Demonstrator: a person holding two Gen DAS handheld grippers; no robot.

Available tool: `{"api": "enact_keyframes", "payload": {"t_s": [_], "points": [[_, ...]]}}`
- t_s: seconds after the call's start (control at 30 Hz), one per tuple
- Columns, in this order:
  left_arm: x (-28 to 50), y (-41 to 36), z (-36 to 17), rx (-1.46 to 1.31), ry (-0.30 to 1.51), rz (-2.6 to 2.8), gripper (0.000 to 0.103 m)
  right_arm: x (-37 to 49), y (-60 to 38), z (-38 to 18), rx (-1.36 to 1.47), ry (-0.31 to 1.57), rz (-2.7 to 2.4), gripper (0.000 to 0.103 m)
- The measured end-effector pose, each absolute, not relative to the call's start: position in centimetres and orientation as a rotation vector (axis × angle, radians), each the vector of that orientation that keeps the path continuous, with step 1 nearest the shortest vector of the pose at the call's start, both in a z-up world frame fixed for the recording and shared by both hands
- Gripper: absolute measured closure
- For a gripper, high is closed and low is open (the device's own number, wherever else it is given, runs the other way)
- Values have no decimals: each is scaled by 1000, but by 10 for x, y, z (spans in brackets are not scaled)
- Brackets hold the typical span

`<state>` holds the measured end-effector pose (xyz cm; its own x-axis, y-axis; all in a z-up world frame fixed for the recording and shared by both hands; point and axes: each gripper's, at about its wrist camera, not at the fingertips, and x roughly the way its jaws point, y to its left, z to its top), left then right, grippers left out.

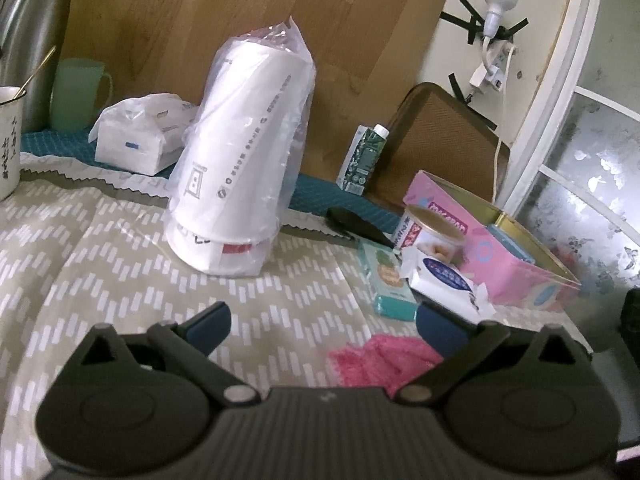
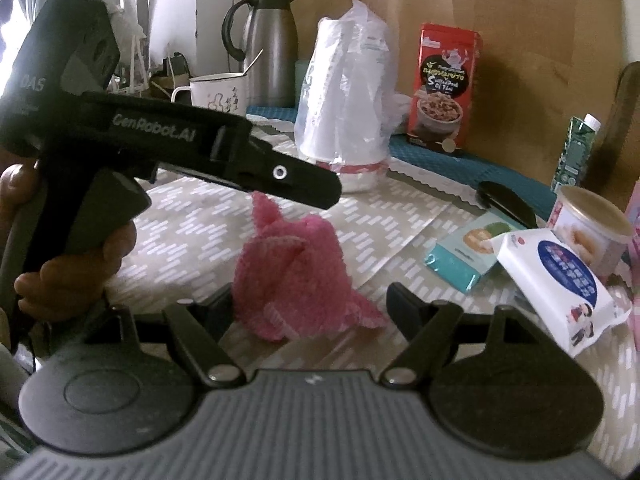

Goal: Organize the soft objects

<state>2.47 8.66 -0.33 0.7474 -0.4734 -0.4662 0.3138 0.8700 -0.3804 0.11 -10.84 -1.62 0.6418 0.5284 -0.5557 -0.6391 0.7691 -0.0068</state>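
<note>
Chevron-patterned cloth (image 2: 200, 208) covered the crowded table, and on it a pink towel (image 2: 296, 276) stood bunched in a peak, its top tip seemingly hanging from the left gripper (image 2: 316, 190) (whether that one actually pinched it could not be told), while the right gripper (image 2: 310, 300) sat with jaws wide and empty, one finger on either side of the towel's base. If the fluffy fabric slipped or was caught only at an edge, it might flop toward the wipes packet (image 2: 556, 280) nearby. "GenRobot.AI" was readable on the left tool; the red box (image 2: 444, 88) bore Thai-looking script.
</note>
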Motion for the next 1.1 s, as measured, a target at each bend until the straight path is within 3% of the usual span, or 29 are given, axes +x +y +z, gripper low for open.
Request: {"api": "enact_keyframes", "payload": {"t_s": [0.57, 0.67, 0.93, 1.1], "points": [[11, 67, 2, -178, 525, -535, 3, 3, -109, -17, -187, 574, 684, 22], [12, 64, 0, -161, 540, -553, 14, 6, -109, -17, -176, 587, 697, 25], [16, 65, -3, -190, 566, -607, 41, 8, -103, -17, -181, 578, 722, 46], [12, 64, -2, -200, 558, -648, 52, 7, -103, -17, -191, 567, 724, 48]]}}
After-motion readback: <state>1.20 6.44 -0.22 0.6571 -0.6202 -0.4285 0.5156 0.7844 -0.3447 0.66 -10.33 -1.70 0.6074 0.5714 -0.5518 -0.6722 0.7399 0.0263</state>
